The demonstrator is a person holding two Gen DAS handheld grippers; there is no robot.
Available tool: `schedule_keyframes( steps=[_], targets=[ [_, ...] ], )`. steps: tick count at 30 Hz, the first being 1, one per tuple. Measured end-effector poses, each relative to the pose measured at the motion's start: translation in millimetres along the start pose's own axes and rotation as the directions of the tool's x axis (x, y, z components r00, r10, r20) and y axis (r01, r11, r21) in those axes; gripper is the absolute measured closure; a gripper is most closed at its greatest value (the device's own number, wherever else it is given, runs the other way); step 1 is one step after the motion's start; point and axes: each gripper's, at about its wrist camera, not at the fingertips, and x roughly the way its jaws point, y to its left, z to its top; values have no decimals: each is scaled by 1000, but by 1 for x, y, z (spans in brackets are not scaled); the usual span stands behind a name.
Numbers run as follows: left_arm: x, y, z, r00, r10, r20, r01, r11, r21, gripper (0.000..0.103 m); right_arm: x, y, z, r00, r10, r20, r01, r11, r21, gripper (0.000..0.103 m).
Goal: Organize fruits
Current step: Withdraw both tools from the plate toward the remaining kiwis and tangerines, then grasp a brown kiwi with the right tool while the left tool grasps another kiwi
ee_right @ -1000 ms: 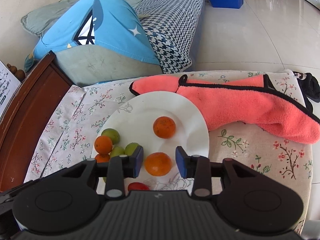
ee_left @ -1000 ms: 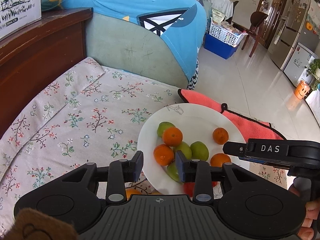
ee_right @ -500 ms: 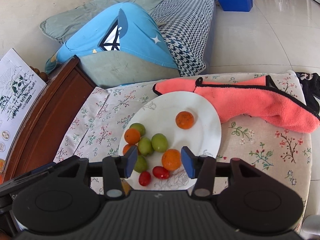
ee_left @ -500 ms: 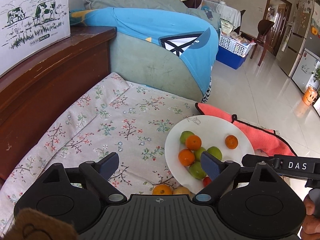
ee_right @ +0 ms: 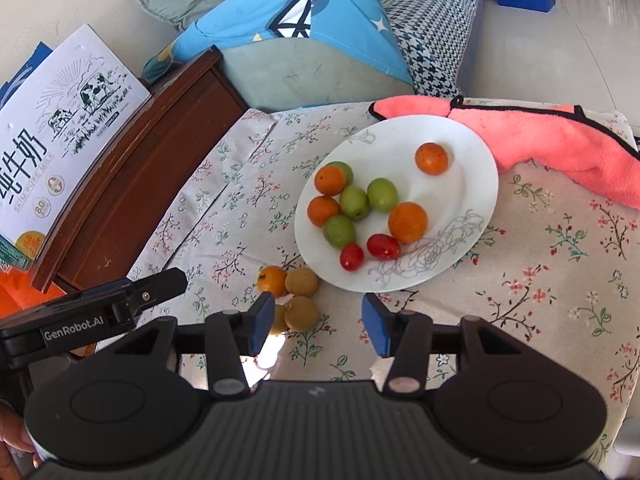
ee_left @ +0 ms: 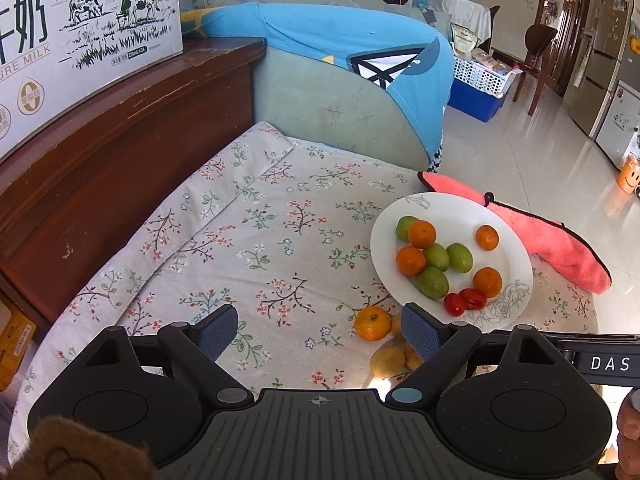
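A white plate [ee_right: 464,168] [ee_left: 516,256] on the floral cloth holds several oranges [ee_right: 408,222], several green fruits [ee_right: 382,194] and two cherry tomatoes [ee_right: 383,246]. Off the plate, by its near-left rim, lie one orange [ee_right: 272,279] [ee_left: 373,322] and some brown-yellow fruits [ee_right: 302,281] [ee_left: 387,360]. My left gripper [ee_left: 320,332] is open and empty, above the cloth left of the plate. My right gripper [ee_right: 318,324] is open and empty, near the loose fruits, in front of the plate.
A pink towel [ee_right: 560,144] lies behind the plate. A dark wooden cabinet [ee_left: 104,152] with a milk carton box [ee_left: 80,32] borders the left. A sofa with a blue cushion [ee_left: 340,60] stands behind the table.
Both grippers have pulled back and up from the plate and opened wide. The orange that sat between my right fingers now rests on the plate.
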Motion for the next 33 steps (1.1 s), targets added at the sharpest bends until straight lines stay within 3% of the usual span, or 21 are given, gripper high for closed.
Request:
schedule_keyframes(
  steps=[6,20,26,30,33],
  targets=[
    [1,15,0,998,61,2,-61,998,-28,13,17,7,-2,999,-7,-31,7,1000,-1,53],
    [10,14,-12,996,75,-49,-73,997,33,13,61,20,-4,995,-65,-74,66,998,17,55],
    [15,14,-17,994,80,-69,-77,996,47,13,72,21,-6,993,-92,-74,94,995,18,62],
    [19,11,-19,994,82,-78,-78,995,63,13,75,19,-6,995,-67,-73,70,997,29,77],
    [23,7,-21,993,77,-86,-70,994,78,13,73,18,-6,995,-63,-79,66,997,34,77]
  ],
)
